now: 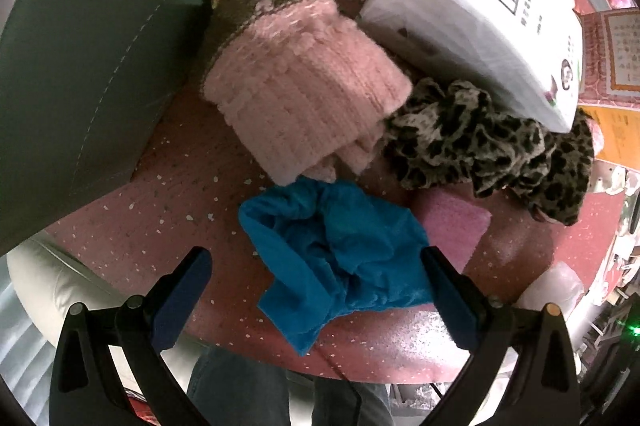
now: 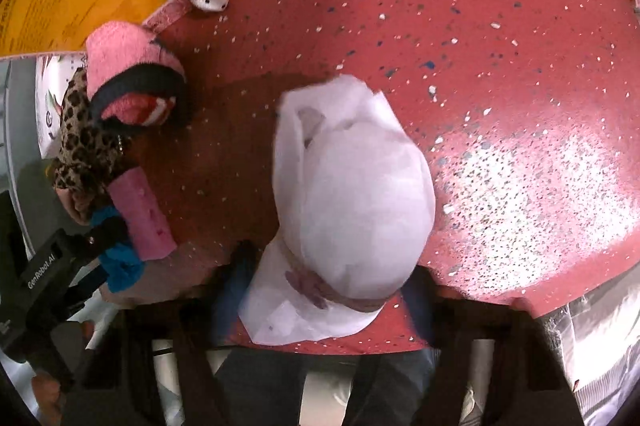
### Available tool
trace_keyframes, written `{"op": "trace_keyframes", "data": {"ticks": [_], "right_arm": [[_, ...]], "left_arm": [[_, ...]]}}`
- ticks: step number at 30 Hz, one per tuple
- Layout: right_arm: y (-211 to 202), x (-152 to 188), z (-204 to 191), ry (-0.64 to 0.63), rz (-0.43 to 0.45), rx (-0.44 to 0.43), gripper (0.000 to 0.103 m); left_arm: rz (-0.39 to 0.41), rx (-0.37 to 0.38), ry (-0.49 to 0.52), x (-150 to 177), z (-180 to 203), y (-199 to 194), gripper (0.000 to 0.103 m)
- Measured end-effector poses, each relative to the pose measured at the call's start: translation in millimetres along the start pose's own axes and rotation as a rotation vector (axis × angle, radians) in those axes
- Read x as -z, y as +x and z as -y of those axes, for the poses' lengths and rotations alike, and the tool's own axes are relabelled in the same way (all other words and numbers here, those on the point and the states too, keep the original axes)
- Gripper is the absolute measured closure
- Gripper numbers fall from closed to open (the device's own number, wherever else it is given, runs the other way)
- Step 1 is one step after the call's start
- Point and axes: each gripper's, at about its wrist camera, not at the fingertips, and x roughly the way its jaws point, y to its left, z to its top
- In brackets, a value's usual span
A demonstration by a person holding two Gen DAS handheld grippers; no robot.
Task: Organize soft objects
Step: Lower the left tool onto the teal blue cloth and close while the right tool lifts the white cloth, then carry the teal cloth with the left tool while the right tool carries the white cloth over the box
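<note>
Left tool (image 1: 316,268) hung released, jaws straddling the blue cloth (image 1: 340,254) on the table (image 1: 160,222). Judged: sink further, close on the bunched middle. Right tool (image 2: 320,290) was blurred; grip on the white bag (image 2: 348,202) below it could not be told. Bag's contents hidden. No bin seen.

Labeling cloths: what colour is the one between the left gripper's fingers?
Blue cloth, plain; clearest in left wrist view.
</note>
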Motion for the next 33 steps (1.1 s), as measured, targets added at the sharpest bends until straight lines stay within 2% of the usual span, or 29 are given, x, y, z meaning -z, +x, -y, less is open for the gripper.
{"op": "trace_keyframes", "data": {"ticks": [2,5,6,7,8,10,13,20,24,28,33], "right_arm": [[-3.0,0.7,5.6,-0.004,0.002,-0.012,0.054],[-9.1,5.7,1.4,-0.050,0.018,-0.025,0.054],[-14.2,6.0,0.9,-0.066,0.032,-0.018,0.054],[-23.0,5.6,0.3,-0.086,0.058,-0.002,0.054],[-30.2,4.6,-0.1,-0.096,0.078,0.002,0.054],[-43.7,0.1,2.1,-0.088,0.107,-0.012,0.054],[-64.1,-9.8,10.2,-0.050,0.149,-0.036,0.054],[-105.6,-32.9,17.8,0.016,0.251,-0.091,0.054],[-138.8,-64.3,10.6,0.053,0.303,-0.152,0.054],[-172.4,-82.5,-10.5,0.049,0.377,-0.182,0.054],[-204.4,-95.6,-59.9,-0.022,0.454,-0.210,0.054]], "left_arm": [[-0.011,0.017,-0.007,-1.1,-1.6,1.1,0.001],[-0.017,0.097,0.011,1.1,-9.5,-5.9,0.021],[-0.014,0.123,0.020,3.0,-8.8,-8.0,0.034],[-0.015,0.135,0.042,3.0,-7.3,-11.3,0.040],[-0.016,0.125,0.059,3.0,-5.5,-13.2,0.042],[-0.012,0.122,0.086,3.1,-3.6,-16.3,0.053],[-0.018,0.125,0.107,3.7,-4.8,-18.6,0.061],[0.039,0.104,0.246,14.5,-2.0,-49.0,0.062],[0.076,0.118,0.335,25.0,-0.7,-69.1,0.062],[0.132,0.114,0.437,32.0,8.4,-93.9,0.062],[0.208,0.132,0.514,30.5,18.7,-125.1,0.062]]}}
